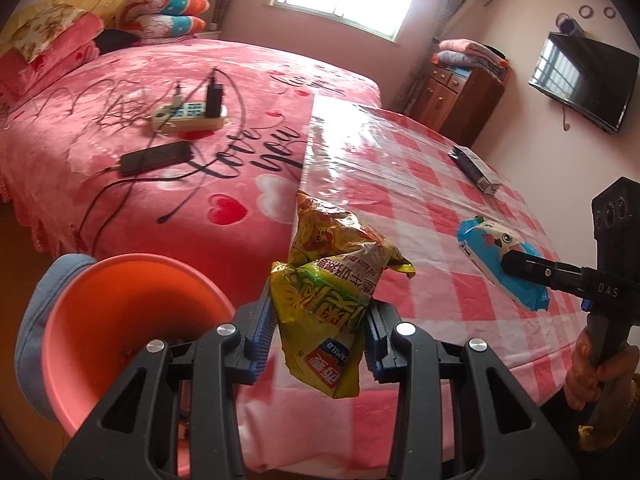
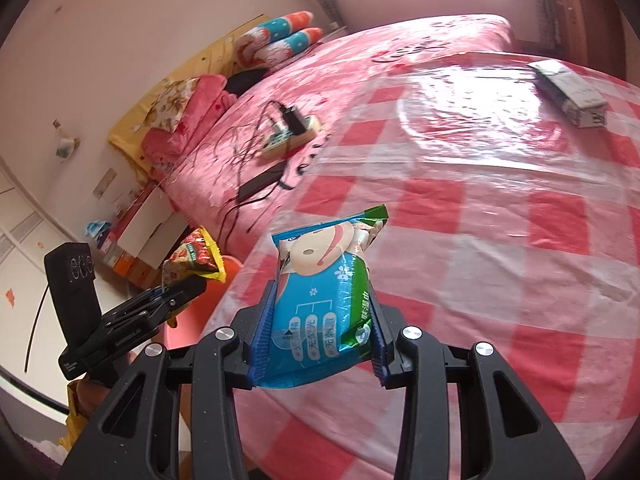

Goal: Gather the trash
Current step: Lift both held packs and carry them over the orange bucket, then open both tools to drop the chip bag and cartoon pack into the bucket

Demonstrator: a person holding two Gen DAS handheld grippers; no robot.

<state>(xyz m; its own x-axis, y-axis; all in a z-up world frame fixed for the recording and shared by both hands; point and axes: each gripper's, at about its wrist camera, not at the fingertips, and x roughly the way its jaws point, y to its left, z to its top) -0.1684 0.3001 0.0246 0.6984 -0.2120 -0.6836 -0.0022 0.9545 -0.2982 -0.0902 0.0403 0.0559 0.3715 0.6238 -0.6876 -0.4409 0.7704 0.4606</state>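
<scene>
My left gripper is shut on a crumpled yellow snack bag, held in the air over the table's left edge, just right of an orange bin. My right gripper is shut on a blue wet-wipe pack with a cartoon face, lifted above the checked tablecloth. The left wrist view shows the wipe pack in the right gripper at the right. The right wrist view shows the snack bag in the left gripper at the left, above the bin.
A small dark and white carton lies on the far side of the table. A pink bed beyond carries a power strip, a phone and cables. A hand grips the right tool's handle. A blue cushion lies behind the bin.
</scene>
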